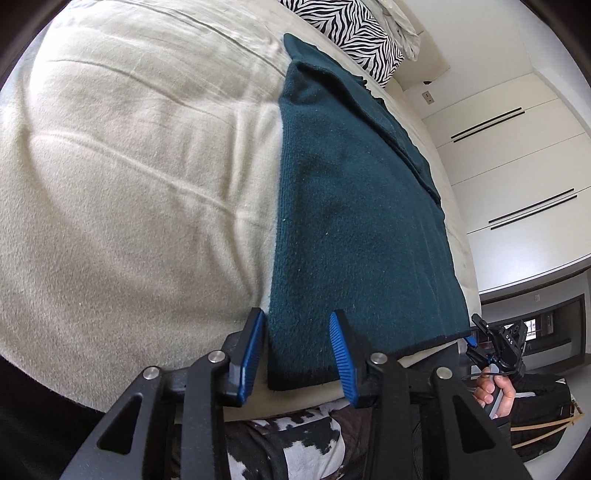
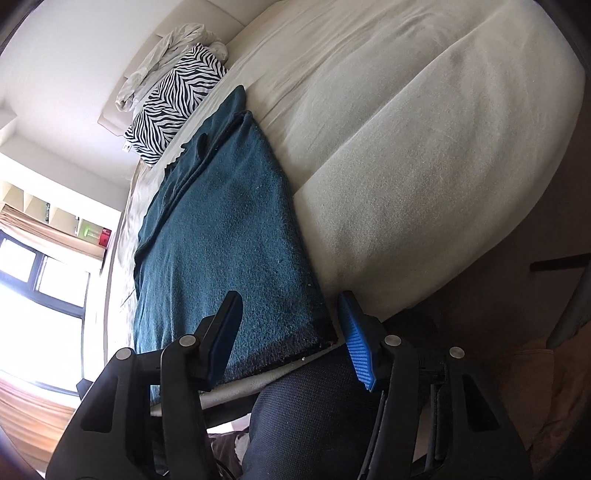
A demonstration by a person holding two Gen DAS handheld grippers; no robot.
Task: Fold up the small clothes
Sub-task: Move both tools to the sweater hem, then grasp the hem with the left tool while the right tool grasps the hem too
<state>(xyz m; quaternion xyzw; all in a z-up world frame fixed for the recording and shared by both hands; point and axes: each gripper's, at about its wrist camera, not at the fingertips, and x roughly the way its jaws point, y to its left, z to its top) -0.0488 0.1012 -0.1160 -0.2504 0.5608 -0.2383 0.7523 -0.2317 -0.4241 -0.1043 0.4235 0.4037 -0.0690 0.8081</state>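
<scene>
One dark teal fuzzy cloth [image 1: 351,229] lies flat on the cream bed cover [image 1: 129,166] (one zebra-striped pillow [image 1: 354,33] sits behind). Two grippers, left gripper [image 1: 299,350] and right gripper [image 2: 291,339], both spread wide, holding nothing.
</scene>
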